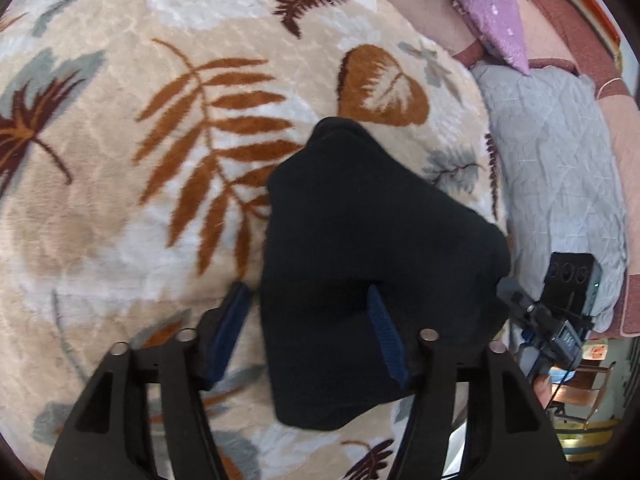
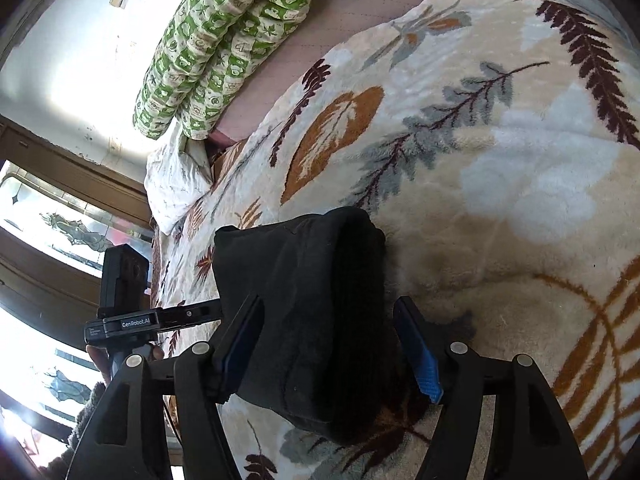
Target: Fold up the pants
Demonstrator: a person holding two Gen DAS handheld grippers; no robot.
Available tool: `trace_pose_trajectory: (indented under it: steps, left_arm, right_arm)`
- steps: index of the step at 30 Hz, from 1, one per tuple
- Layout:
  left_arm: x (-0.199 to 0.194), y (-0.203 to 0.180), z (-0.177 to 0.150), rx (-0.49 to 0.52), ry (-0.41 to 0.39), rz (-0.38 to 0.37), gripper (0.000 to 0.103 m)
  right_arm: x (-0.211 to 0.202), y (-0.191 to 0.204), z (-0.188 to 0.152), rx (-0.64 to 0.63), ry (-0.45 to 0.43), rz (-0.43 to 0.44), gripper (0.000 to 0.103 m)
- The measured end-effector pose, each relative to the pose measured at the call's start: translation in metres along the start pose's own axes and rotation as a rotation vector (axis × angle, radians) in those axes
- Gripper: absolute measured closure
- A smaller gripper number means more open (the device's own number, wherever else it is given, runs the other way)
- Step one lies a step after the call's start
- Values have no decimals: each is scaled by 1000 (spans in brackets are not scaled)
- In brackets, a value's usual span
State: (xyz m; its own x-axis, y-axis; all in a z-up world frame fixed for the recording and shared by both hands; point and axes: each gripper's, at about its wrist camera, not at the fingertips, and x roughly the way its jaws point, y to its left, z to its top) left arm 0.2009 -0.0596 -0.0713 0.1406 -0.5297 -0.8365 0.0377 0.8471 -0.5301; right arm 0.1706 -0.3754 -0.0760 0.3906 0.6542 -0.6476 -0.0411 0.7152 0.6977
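Note:
The black pants (image 1: pixel 360 272) lie folded into a compact bundle on the leaf-patterned blanket (image 1: pixel 120 200). My left gripper (image 1: pixel 308 316) is open above the bundle's left part, with one blue pad (image 1: pixel 232 320) beside the cloth and the other (image 1: pixel 384 336) over it. In the right wrist view the bundle (image 2: pixel 312 312) sits between the open fingers of my right gripper (image 2: pixel 332 332), its blue pads on either side. The right gripper's body also shows in the left wrist view (image 1: pixel 560 312), at the bundle's right edge. The left gripper's body shows in the right wrist view (image 2: pixel 128 312).
The blanket (image 2: pixel 500 160) covers a bed. A grey quilt (image 1: pixel 560 168) and purple pillow (image 1: pixel 496 24) lie to the right. A green patterned quilt (image 2: pixel 224 40) and white pillow (image 2: pixel 176 180) lie by the wall. A window (image 2: pixel 48 216) is at the left.

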Motion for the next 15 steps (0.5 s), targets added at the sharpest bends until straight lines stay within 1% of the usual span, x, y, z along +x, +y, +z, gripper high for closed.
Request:
trace_pose_trajectory:
  steps: [3,6,8,11,13,15]
  left_arm:
    - [2,-4,-4,-7,6,-126,36]
    - [0,-9,-6,43,5,-123,35]
    - [-1,-7,-6,47,17,-138,35]
    - [-2,-6,-7,55,32,-115,35]
    - [1,-10,-8,84,40,-71,35]
    - [2,-18,-10,113,25,-32,35]
  right_arm:
    - [2,-2,-1,15,8,24,34]
    - [2,-6,-1,21,19,41,33]
    - [2,-9,1,37,19,59,31]
    - [6,-10,1,53,41,82,31]
    - [11,-7,1,30,65,71,31]
    - [16,-4,2,10,83,51,31]
